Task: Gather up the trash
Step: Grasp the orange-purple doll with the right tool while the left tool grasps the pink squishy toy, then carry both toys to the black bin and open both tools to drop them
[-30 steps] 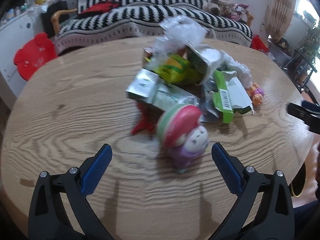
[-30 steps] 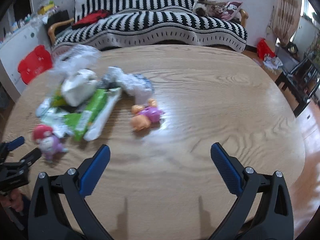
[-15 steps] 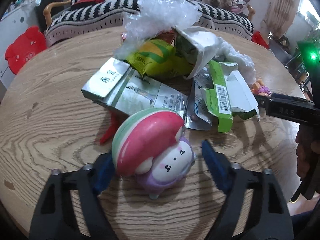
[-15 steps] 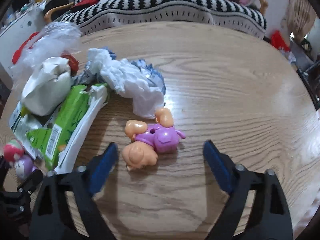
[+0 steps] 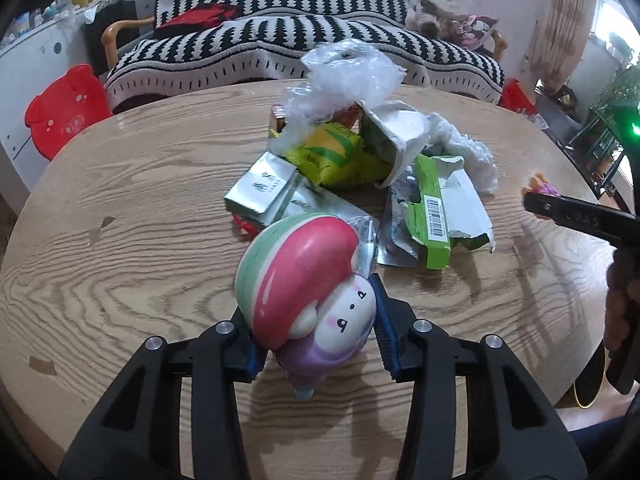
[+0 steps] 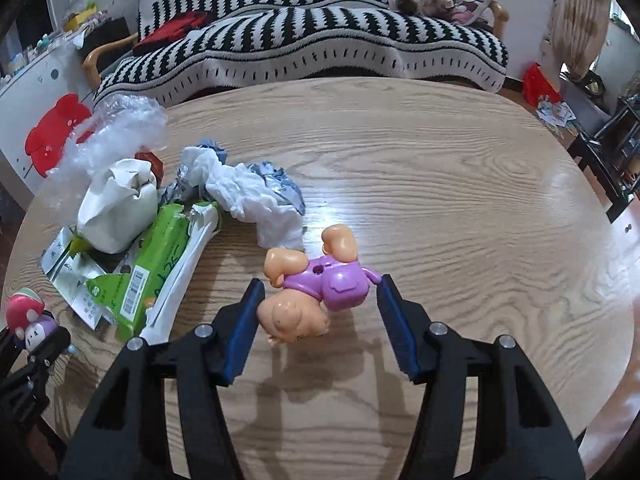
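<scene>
- The trash pile [image 5: 360,176] is lying on the middle of the wooden table [image 5: 140,208], and in the right wrist view it is sitting at the table's left side.
- In the pile, a torn green-and-white carton [image 5: 436,216] is lying at the near right, a silver box [image 5: 260,188] at the near left, a yellow-green packet [image 5: 332,156] between and behind them, with clear crinkled plastic [image 5: 344,76] standing up over the far side and crumpled white paper [image 6: 256,196] trailing off towards the doll.
- The left gripper [image 5: 316,328] is closing its jaws around a squishy toy [image 5: 308,284] with a pink-and-green cap and a purple body, just in front of the pile; both blue pads are lying against the toy's sides, the left one partly hidden behind it.
- The right gripper [image 6: 320,328] is closing its jaws too, with a small plastic doll [image 6: 316,288] in a purple outfit lying between them on the table, just beside the white paper.
- Its left pad is sitting right at the doll's head and the right pad at the doll's outstretched arm; I cannot tell whether they are pressing yet.
- Beyond the table a black-and-white striped sofa [image 6: 320,32] is running along the wall, with a red pig-shaped stool [image 5: 64,112] standing to its left.
</scene>
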{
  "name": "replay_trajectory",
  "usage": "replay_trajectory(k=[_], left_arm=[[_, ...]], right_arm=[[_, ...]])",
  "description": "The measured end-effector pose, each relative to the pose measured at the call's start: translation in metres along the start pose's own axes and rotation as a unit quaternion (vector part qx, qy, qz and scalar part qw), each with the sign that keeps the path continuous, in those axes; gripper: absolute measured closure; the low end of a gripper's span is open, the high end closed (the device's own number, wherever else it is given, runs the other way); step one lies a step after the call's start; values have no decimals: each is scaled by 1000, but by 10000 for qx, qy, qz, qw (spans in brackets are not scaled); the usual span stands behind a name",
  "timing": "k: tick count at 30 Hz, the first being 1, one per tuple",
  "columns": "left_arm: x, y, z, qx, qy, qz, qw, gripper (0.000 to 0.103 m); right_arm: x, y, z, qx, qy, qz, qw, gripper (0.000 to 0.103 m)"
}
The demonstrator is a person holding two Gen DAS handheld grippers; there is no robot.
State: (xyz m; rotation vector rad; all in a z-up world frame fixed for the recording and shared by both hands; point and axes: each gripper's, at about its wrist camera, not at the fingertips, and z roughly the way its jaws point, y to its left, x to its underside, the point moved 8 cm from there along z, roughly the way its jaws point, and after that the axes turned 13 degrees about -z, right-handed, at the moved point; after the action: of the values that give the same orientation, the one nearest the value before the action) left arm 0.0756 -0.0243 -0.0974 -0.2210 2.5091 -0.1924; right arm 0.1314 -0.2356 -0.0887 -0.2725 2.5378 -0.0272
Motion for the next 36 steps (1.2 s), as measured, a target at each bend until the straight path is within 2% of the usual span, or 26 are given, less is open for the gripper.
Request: replay_trajectory(k=[5,7,11,17,21,27,32,36], left_arm=[[-4,4,-13,-27,-115,49,9999,60],[-7,2,-20,119,-108,-63,9999,59],[-7,-6,-24,126,-199,-17,9997,59],[2,-47,-21,230,-207,346,9989,59],[13,-90,-21,580,4,594,9965,59],[41,-184,-29,1264,185,1167,9849,59],[87,-269,-28,1731,457,1839,9665,59],[144,-337,-14,2130,1102,2248,9444,59]], right_arm=[[13,-8,-23,-1,-127,108,9999,45],[19,-14,-33,-4,-175,188,9997,45],[26,-27,-46,64,-244,279,9993,45],[38,-53,-65,206,-332,536,9978,45],[56,-80,-83,340,-378,774,9957,45],[100,-143,-120,659,-463,1416,9866,45],[162,-211,-153,1065,-477,2193,9687,45],[241,-271,-173,1380,-202,2882,9473,45]])
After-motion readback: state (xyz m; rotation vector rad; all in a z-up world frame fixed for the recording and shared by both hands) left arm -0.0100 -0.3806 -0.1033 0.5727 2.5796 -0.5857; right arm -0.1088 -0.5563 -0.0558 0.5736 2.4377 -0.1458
